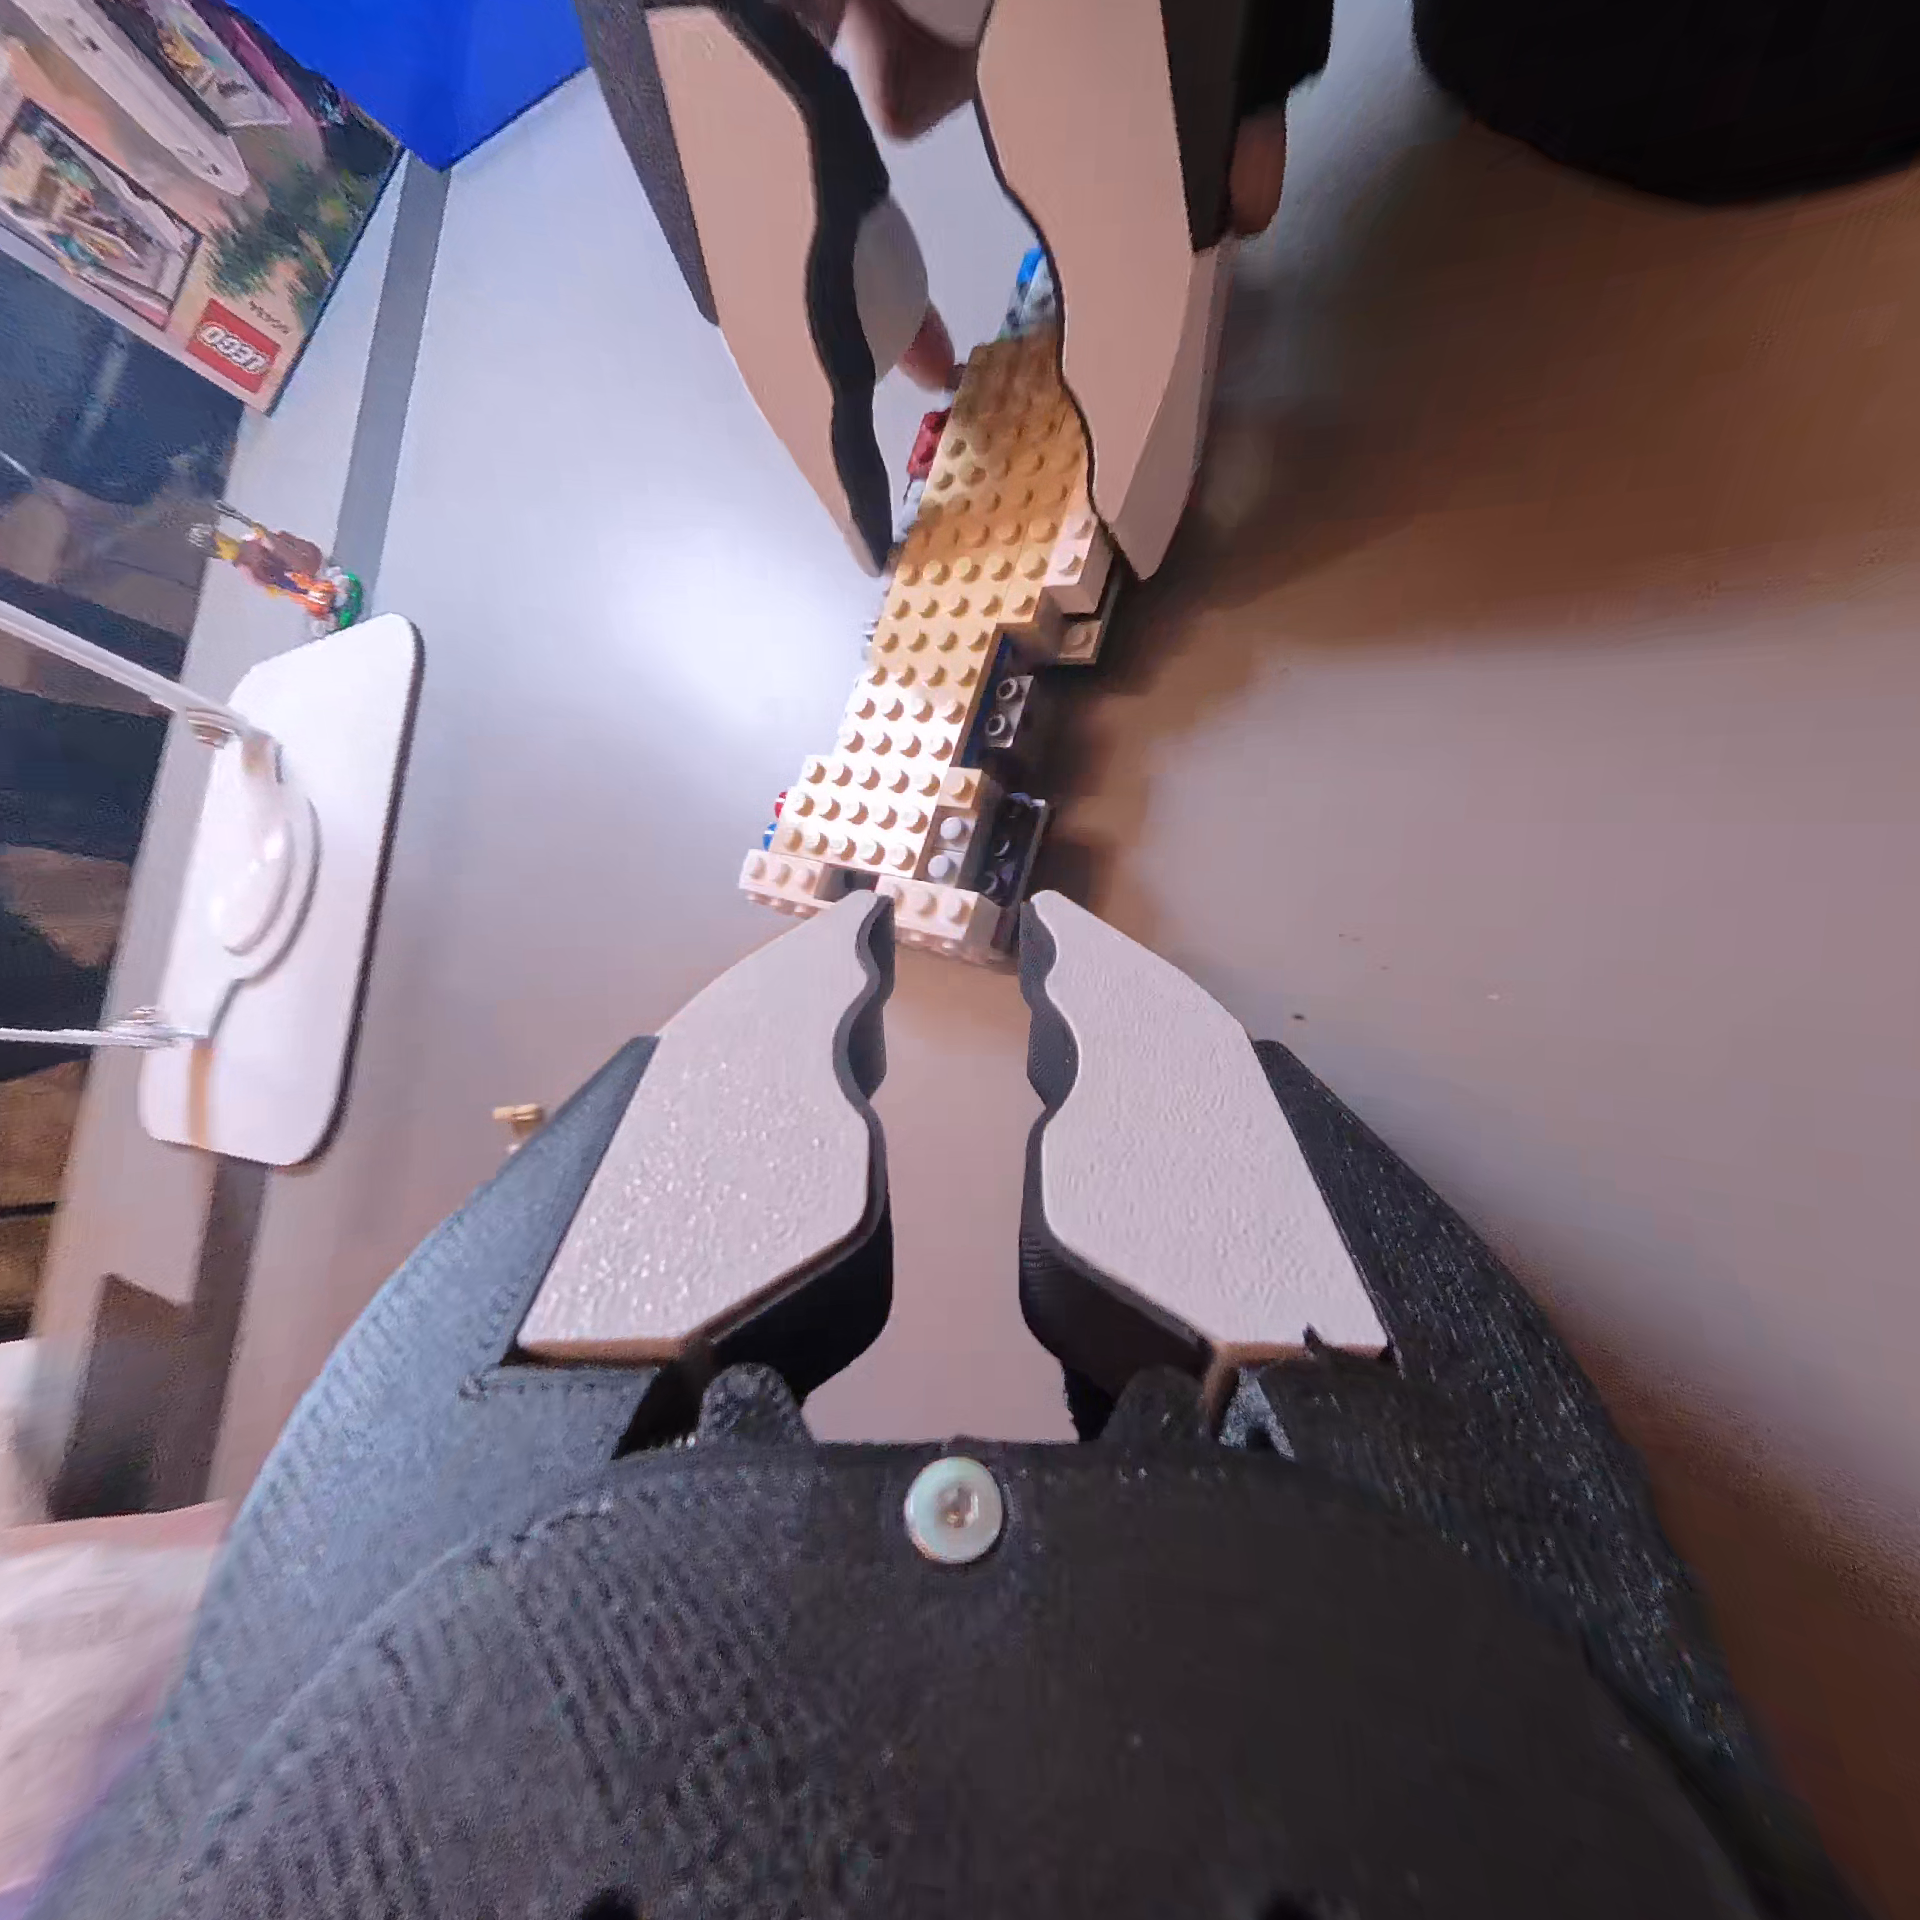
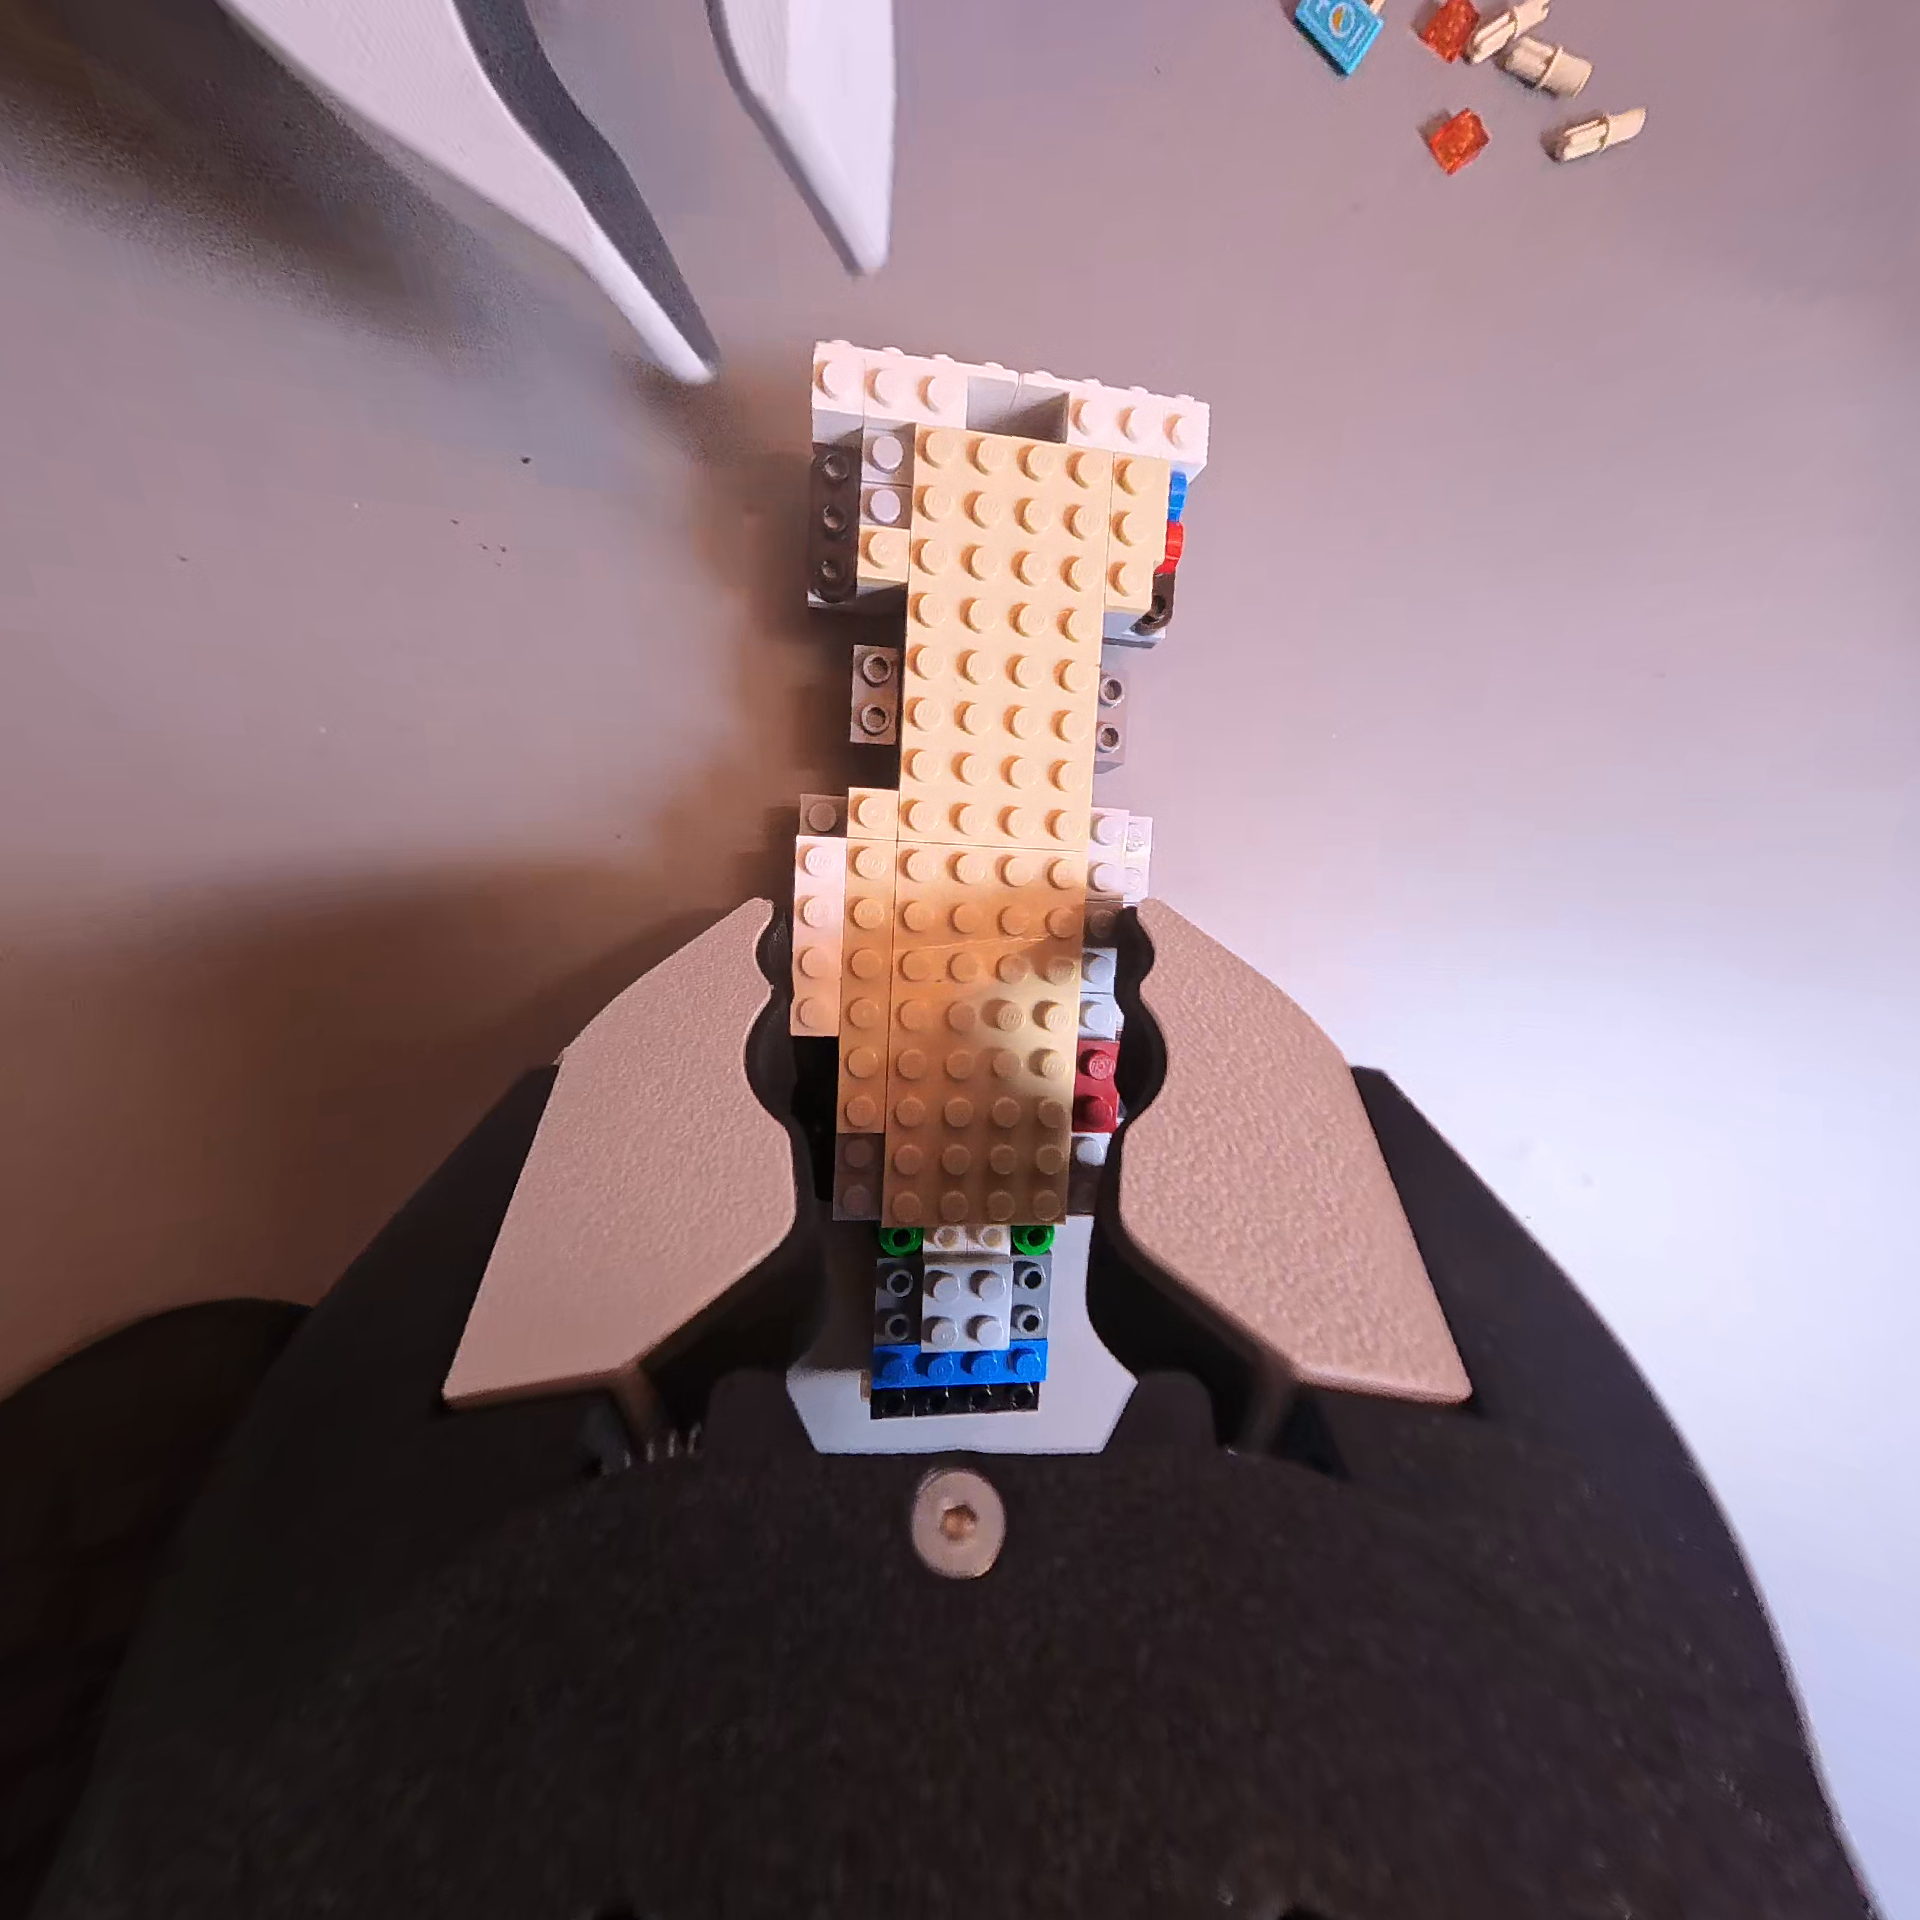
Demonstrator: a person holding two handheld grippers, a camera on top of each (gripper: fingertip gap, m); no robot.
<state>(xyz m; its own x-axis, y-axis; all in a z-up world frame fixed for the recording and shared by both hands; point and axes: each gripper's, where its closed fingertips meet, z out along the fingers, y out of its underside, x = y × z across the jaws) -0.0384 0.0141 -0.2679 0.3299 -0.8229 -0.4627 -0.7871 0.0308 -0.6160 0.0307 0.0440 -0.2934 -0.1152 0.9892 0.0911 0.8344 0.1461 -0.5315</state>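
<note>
- Grey tabletop (image 2: pixel 1558 727) is carrying the brick build (image 2: pixel 987 727).
- Your right gripper (image 2: pixel 951 925) is clamping its near end.
- Your left gripper (image 1: pixel 956 914) is gaping at the far end; nudging risks popping bricks.

You worked over a smooth grey tabletop (image 1: pixel 582 520), with pale light glaring near the frame's centre and warm brownish shadow falling across its right side. At the upper left, a blue panel (image 1: pixel 436 73) stood behind a printed cardboard box (image 1: pixel 156 208). A white stand base (image 1: pixel 281 883) rested at the left edge, with darker floor beyond.
</note>
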